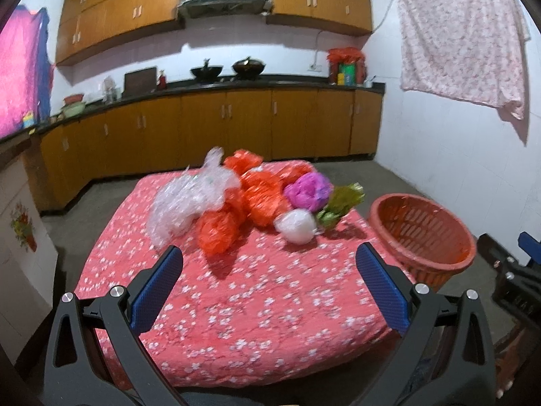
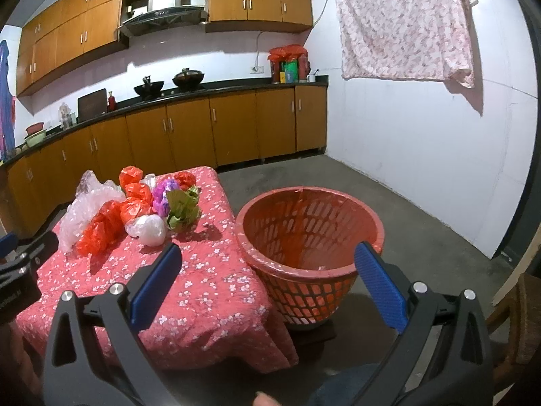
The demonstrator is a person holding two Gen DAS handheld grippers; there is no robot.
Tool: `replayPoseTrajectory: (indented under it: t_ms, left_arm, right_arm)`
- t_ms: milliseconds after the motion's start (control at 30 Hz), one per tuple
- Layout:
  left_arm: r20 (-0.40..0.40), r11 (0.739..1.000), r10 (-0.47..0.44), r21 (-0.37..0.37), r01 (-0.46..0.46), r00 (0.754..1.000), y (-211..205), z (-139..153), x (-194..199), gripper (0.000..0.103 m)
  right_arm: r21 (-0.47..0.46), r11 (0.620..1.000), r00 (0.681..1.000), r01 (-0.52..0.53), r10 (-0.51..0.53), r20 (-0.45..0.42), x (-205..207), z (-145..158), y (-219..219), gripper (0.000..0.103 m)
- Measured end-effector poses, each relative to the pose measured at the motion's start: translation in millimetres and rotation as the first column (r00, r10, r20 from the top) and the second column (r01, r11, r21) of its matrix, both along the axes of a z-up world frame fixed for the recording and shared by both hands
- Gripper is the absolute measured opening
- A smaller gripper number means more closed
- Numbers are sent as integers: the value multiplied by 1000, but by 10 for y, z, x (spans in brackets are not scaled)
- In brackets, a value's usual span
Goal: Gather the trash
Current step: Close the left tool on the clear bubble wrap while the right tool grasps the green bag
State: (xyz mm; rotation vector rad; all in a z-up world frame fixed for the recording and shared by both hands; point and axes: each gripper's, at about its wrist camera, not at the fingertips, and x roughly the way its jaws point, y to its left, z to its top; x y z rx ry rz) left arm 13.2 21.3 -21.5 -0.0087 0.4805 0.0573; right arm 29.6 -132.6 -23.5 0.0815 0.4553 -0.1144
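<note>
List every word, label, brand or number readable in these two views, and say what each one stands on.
No text can be read for certain.
Left tongs' body, at the left edge of the right wrist view: a line of small white print, too blurred to read.
Packages on the counter: coloured labels, too small to read.
Red basket and flowered tablecloth: no lettering visible.
</note>
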Motion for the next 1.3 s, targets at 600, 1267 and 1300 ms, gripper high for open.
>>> replayPoseTrajectory:
  t_ms: [600, 1267, 1300]
  left_arm:
    - [-53, 957, 291, 1, -291, 955, 1227, -191, 508, 101]
    - [-152, 975, 218, -1, -221, 964, 1480, -466, 1420, 78]
    - [-156, 975, 216, -12, -221, 964, 1505, -471, 1430, 77]
  right_arm:
    - [37, 990, 988, -135, 138, -74, 1085, -166, 556, 82]
    - [118, 973, 953, -200, 221, -206, 2314, -558, 858, 31]
    - [127, 970, 952, -206, 229, -205, 2314, -562, 853, 24]
